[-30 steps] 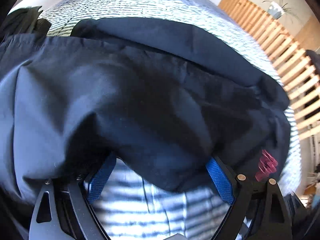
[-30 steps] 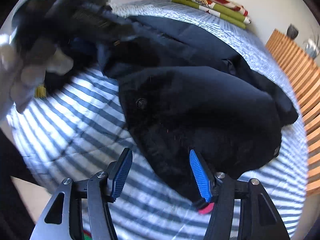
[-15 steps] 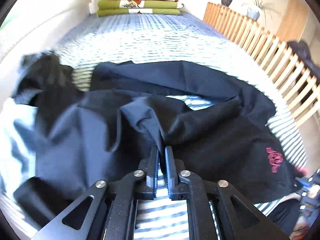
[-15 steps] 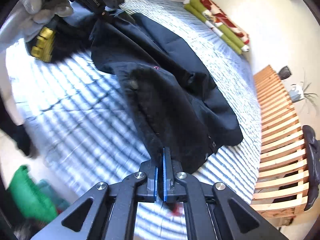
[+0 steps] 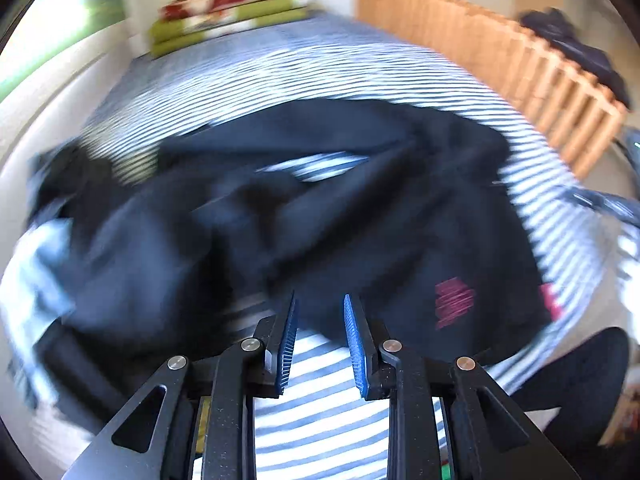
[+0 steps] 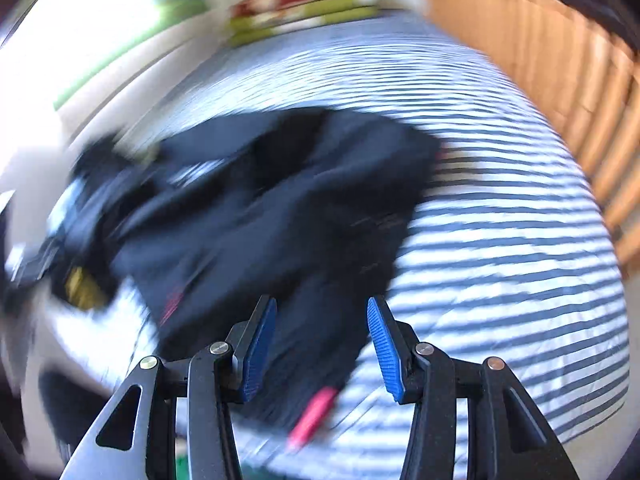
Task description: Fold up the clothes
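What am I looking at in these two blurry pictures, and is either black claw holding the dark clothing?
A person holds a two-finger gripper in each hand; a fisheye camera on each looks along its blue-padded fingers. One picture shows the left gripper, the other the right gripper. Both have just been opening, with nothing pinched between the pads. Below lies a crumpled dark garment with a pink logo, loose on a blue-striped bed cover. Folded blankets sit at the far end. Nothing is held.
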`<state>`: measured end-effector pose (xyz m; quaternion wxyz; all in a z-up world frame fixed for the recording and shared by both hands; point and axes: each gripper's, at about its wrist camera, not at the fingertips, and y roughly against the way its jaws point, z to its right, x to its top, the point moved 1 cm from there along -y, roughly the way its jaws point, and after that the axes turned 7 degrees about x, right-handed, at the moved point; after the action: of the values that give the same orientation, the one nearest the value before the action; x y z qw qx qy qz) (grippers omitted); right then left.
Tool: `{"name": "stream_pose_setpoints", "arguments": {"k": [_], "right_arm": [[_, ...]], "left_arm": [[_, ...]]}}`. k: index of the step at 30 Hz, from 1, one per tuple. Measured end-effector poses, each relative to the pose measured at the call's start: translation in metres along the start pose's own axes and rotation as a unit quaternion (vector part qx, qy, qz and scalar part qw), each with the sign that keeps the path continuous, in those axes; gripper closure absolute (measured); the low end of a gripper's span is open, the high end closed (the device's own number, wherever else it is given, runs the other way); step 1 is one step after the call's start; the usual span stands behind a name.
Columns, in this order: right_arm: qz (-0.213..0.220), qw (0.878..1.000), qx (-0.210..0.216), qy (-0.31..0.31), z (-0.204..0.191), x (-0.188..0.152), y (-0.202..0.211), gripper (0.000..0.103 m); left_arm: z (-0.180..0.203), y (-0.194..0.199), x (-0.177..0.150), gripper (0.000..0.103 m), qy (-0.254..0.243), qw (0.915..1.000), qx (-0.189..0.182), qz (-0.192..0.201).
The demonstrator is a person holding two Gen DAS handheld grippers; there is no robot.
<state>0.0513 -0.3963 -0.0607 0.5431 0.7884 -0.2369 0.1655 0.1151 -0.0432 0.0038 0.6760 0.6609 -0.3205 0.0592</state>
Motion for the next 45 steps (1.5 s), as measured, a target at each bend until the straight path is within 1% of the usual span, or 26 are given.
{"name": "stream_pose_setpoints", "arguments": {"k": [3, 4, 6, 7, 8, 9, 10, 11, 12, 13, 15, 17, 20, 23, 25, 26, 27, 29, 30, 35, 37, 38, 40, 41, 43, 45], "right_arm": [[0.02, 0.997, 0.03, -0.073, 0.035, 0.027, -0.024, 0.059], [0.024, 0.996, 0.034, -0.083, 0.042, 0.033, -0.031, 0.059], [0.027, 0.994, 0.021, -0.106, 0.057, 0.044, -0.051, 0.059], [0.017, 0.993, 0.03, -0.115, 0.06, 0.048, -0.062, 0.059], [0.003, 0.991, 0.048, -0.127, 0.067, 0.05, -0.071, 0.059], [-0.016, 0.987, 0.079, -0.142, 0.07, 0.049, -0.081, 0.059], [-0.027, 0.984, 0.097, -0.144, 0.071, 0.048, -0.086, 0.059], [-0.035, 0.984, 0.102, -0.14, 0.07, 0.047, -0.09, 0.059], [-0.04, 0.985, 0.098, -0.135, 0.07, 0.045, -0.091, 0.059], [-0.044, 0.986, 0.099, -0.13, 0.069, 0.042, -0.091, 0.059], [-0.055, 0.986, 0.109, -0.115, 0.059, 0.026, -0.089, 0.059], [-0.065, 0.988, 0.102, -0.095, 0.049, 0.013, -0.091, 0.059], [-0.081, 0.993, 0.052, -0.062, 0.032, -0.01, -0.095, 0.059], [-0.074, 0.997, 0.009, -0.033, 0.018, -0.024, -0.094, 0.059], [-0.068, 0.997, 0.003, -0.019, 0.009, -0.026, -0.095, 0.061], [-0.064, 0.998, 0.0, -0.019, 0.007, -0.027, -0.096, 0.066], [-0.064, 0.998, 0.003, -0.02, 0.005, -0.027, -0.097, 0.078], [-0.054, 0.998, 0.003, -0.028, 0.006, -0.028, -0.095, 0.092], [-0.046, 0.998, 0.011, -0.036, 0.008, -0.028, -0.091, 0.093], [-0.025, 0.999, -0.003, -0.031, 0.006, -0.035, -0.082, 0.093], [-0.025, 0.999, 0.02, -0.024, 0.006, -0.033, -0.079, 0.091], [-0.03, 0.998, 0.033, -0.032, 0.011, -0.031, -0.078, 0.089], [-0.025, 0.996, 0.048, -0.075, 0.035, -0.021, -0.071, 0.086], [-0.019, 0.995, 0.049, -0.089, 0.045, -0.015, -0.071, 0.086], [-0.007, 0.995, 0.022, -0.095, 0.06, 0.004, -0.074, 0.085], [-0.002, 0.996, 0.024, -0.087, 0.066, 0.023, -0.078, 0.084]], "left_arm": [[0.063, -0.022, 0.026, 0.078, -0.038, 0.9972, -0.064, 0.006], [0.083, -0.031, 0.033, 0.078, -0.047, 0.9955, -0.083, 0.005], [0.121, -0.057, 0.044, 0.078, -0.058, 0.9904, -0.125, -0.013], [0.135, -0.073, 0.049, 0.078, -0.068, 0.9879, -0.137, -0.023], [0.149, -0.086, 0.05, 0.078, -0.083, 0.9867, -0.137, -0.03], [0.162, -0.104, 0.049, 0.078, -0.104, 0.9871, -0.115, -0.039], [0.169, -0.119, 0.046, 0.078, -0.118, 0.9875, -0.091, -0.051], [0.171, -0.136, 0.041, 0.077, -0.123, 0.9867, -0.084, -0.066], [0.165, -0.136, 0.04, 0.073, -0.11, 0.9877, -0.103, -0.04], [0.16, -0.135, 0.04, 0.071, -0.101, 0.9873, -0.118, -0.033], [0.148, -0.134, 0.038, 0.071, -0.083, 0.9853, -0.146, -0.032], [0.139, -0.132, 0.033, 0.072, -0.075, 0.9837, -0.162, -0.022], [0.13, -0.127, 0.026, 0.071, -0.08, 0.9828, -0.166, -0.002], [0.127, -0.124, 0.022, 0.071, -0.083, 0.9829, -0.164, 0.004], [0.124, -0.122, 0.021, 0.069, -0.083, 0.9826, -0.166, 0.002], [0.122, -0.122, 0.021, 0.069, -0.084, 0.9822, -0.168, 0.002], [0.122, -0.122, 0.018, 0.069, -0.084, 0.9819, -0.169, 0.003], [0.117, -0.122, 0.016, 0.069, -0.082, 0.9815, -0.173, 0.003], [0.121, -0.129, 0.017, 0.069, -0.082, 0.9815, -0.173, 0.003], [0.124, -0.135, 0.017, 0.068, -0.085, 0.981, -0.174, 0.002], [0.128, -0.14, 0.018, 0.068, -0.089, 0.9809, -0.173, 0.001], [0.129, -0.14, 0.018, 0.068, -0.091, 0.9809, -0.172, 0.001], [0.129, -0.14, 0.017, 0.067, -0.093, 0.981, -0.17, 0.002], [0.131, -0.14, 0.018, 0.067, -0.094, 0.9812, -0.169, 0.003], [0.133, -0.139, 0.018, 0.066, -0.096, 0.9816, -0.165, 0.005], [0.135, -0.139, 0.018, 0.065, -0.099, 0.9819, -0.161, 0.006]]}}
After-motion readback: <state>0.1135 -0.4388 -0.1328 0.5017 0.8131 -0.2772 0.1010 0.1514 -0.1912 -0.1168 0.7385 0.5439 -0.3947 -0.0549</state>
